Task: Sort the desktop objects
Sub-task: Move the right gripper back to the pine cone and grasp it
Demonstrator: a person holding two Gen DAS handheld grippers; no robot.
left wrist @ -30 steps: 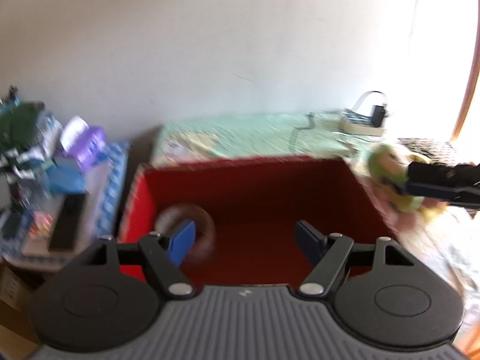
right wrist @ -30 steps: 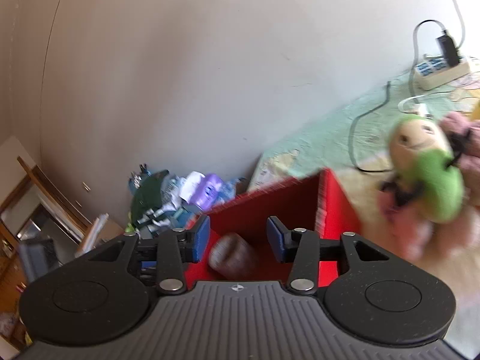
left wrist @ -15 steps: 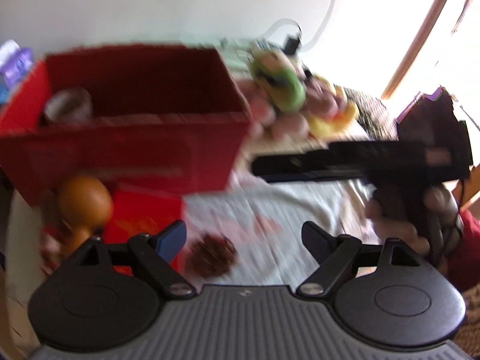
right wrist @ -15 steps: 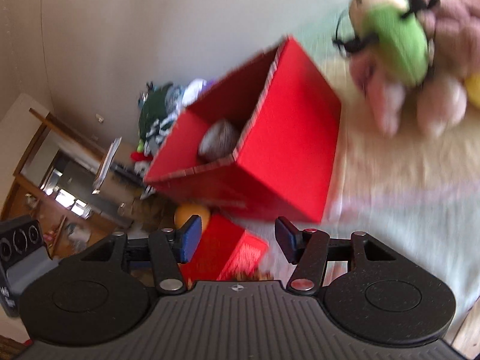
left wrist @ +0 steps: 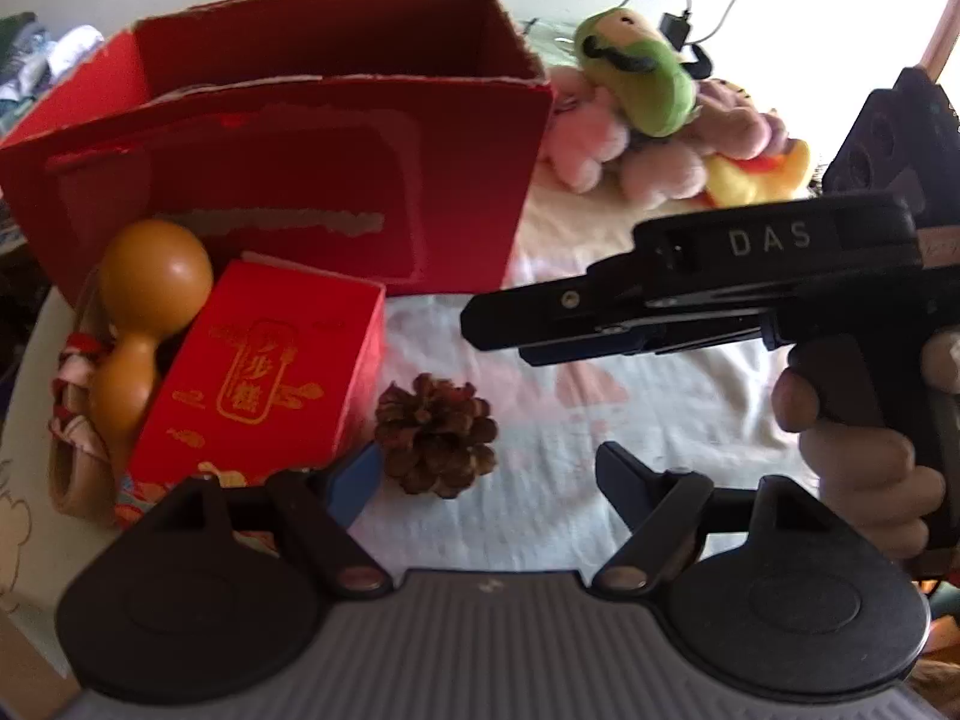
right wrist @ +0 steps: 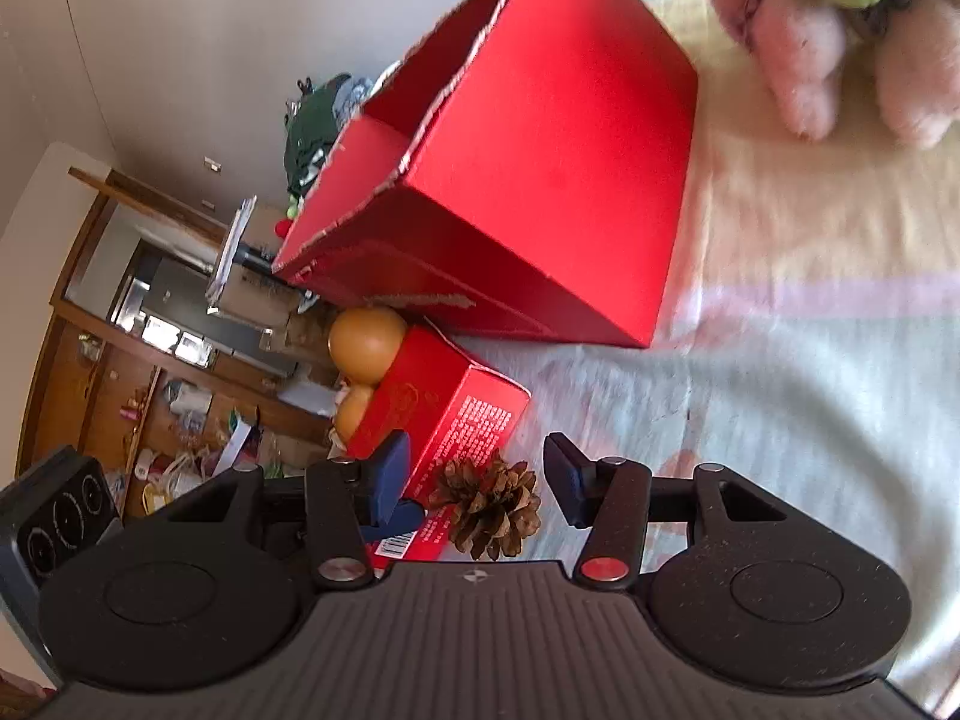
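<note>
On the cloth-covered tabletop [left wrist: 660,420], the pine cone [left wrist: 437,435] lies just right of the small box [left wrist: 258,384], the gourd [left wrist: 141,312] left of it, the large open box [left wrist: 288,180] behind, plush toys [left wrist: 648,120] toward the far right.

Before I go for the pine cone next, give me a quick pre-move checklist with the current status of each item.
1. Left tongs open and empty: ok.
2. Right tongs open and empty: ok.
3. Pine cone free on the cloth, nothing on top: ok.
4. Pine cone between the right tongs' fingers: cannot tell; it looks framed by them, depth unclear.
5. Clearance on the cone's left: not ok; the small red box sits right beside it.
6. Room in the large red box: cannot tell; its floor is hidden.
</note>
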